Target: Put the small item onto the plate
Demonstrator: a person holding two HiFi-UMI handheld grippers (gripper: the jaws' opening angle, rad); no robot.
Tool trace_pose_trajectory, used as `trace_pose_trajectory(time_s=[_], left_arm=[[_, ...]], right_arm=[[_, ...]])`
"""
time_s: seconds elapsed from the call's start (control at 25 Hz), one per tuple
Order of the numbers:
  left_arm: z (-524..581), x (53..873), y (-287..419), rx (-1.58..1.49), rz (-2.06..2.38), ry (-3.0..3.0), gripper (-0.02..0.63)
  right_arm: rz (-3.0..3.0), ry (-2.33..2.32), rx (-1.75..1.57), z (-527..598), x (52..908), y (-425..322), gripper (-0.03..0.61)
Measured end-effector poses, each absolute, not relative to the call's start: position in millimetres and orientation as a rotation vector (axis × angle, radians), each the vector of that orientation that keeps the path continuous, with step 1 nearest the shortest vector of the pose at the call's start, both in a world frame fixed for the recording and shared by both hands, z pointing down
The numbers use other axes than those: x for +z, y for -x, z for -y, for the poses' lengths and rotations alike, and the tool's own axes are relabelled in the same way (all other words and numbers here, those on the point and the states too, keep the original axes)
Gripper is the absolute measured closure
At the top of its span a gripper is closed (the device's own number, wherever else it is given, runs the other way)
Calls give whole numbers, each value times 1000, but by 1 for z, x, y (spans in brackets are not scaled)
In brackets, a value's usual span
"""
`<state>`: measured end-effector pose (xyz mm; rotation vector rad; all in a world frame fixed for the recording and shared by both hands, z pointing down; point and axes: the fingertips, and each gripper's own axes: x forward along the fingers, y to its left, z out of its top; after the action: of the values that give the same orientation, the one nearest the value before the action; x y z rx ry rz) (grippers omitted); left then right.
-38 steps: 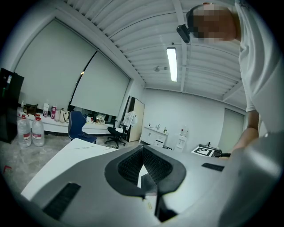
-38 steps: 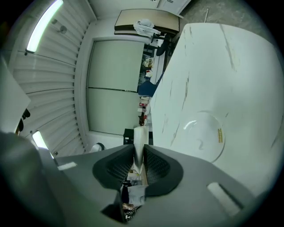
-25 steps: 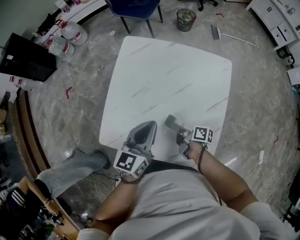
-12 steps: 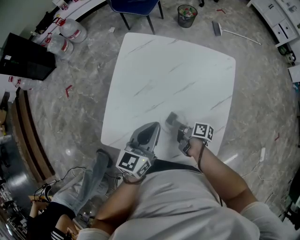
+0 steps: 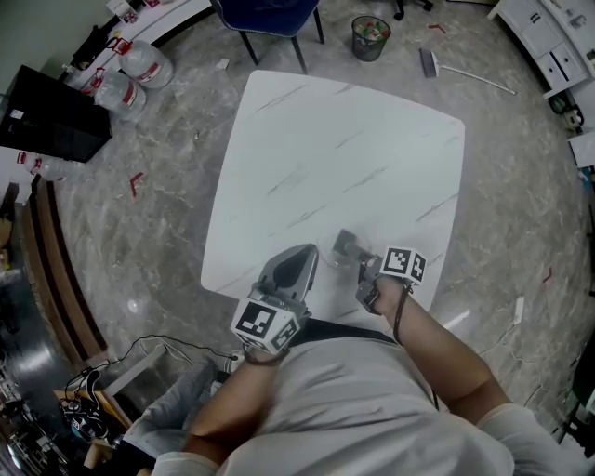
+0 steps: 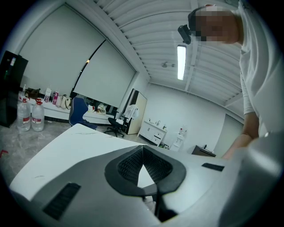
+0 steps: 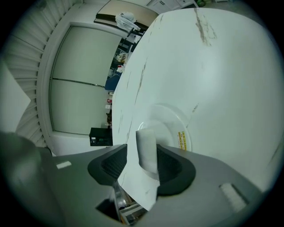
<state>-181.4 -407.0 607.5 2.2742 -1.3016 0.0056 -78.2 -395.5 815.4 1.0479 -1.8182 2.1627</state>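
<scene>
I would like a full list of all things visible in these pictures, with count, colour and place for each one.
table: one, white marbled, middle of the room
plate: one, pale with a yellow label, on the table ahead of the right tongs
small item: one, white, at the plate's near edge
chair: one, blue, beyond the table's far side
bin: one, dark, on the floor right of the chair
water bottles: two, clear, on the floor at far left
box: one, black, left of the table
brush: one, grey, on the floor at far right
left tongs: one, grey, shut and empty
right tongs: one, grey, jaws have just been opening, small item between them
</scene>
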Motion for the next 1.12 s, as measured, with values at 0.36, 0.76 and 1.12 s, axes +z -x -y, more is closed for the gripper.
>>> trace_pose_trajectory(time_s=[0.36,0.76,1.12], left_arm=[[398,600,166,0,1294,-2288,607],[388,573,142,-22,1308,-2339,607],[384,516,117,-14,1378,-2386,607]], right_arm=[[1774,-1052,1925,382,817,62,319],[2066,-950,1806,384,746,56,445],[2473,-891,1552,390,619,36,575]])
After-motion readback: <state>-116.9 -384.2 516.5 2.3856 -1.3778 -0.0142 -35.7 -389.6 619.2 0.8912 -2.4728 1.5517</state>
